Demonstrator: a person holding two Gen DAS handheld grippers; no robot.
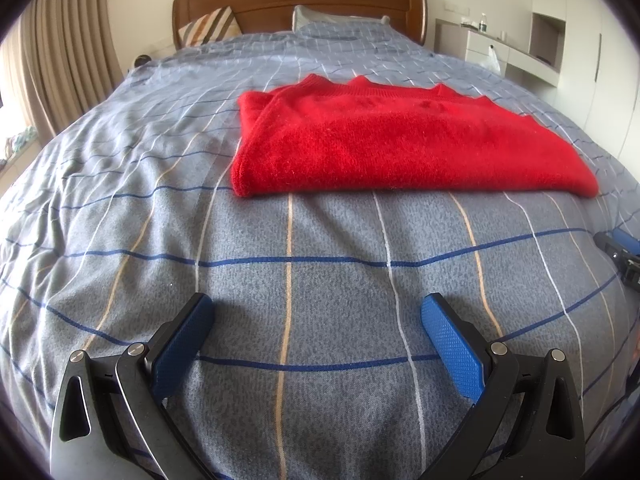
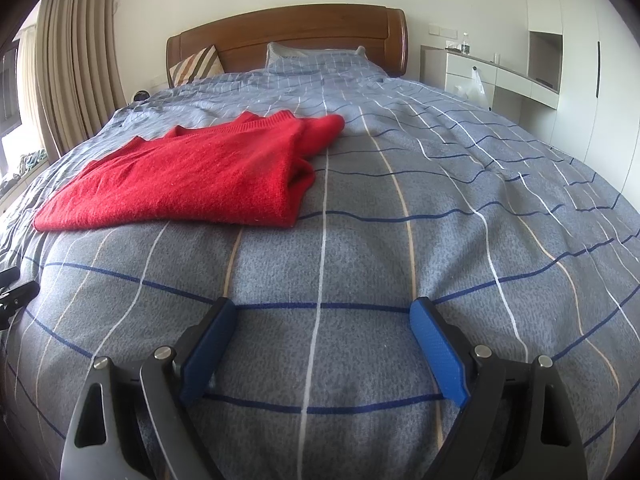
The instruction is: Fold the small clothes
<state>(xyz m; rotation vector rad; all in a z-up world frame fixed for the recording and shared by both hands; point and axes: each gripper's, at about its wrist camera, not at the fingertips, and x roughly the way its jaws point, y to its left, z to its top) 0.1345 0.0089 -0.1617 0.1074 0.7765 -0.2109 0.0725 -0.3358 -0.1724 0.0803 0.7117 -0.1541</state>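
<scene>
A red knitted sweater (image 1: pixel 400 144) lies folded into a flat rectangle on the bed, ahead and to the right in the left wrist view. The same red sweater (image 2: pixel 192 176) sits ahead and to the left in the right wrist view, with a bunched sleeve at its far right corner. My left gripper (image 1: pixel 316 312) is open over bare cover, well short of the sweater's near edge, nothing between its blue pads. My right gripper (image 2: pixel 322 314) is open too, also empty and short of the sweater. The right gripper's tip (image 1: pixel 618 252) shows at the right edge of the left wrist view.
The bed carries a grey-blue checked cover (image 1: pixel 280 240) with pillows (image 2: pixel 316 58) against a wooden headboard (image 2: pixel 288 30). Curtains (image 2: pixel 68 60) hang on the left. A white desk and cabinets (image 2: pixel 504 72) stand on the right, a plastic bag hanging there.
</scene>
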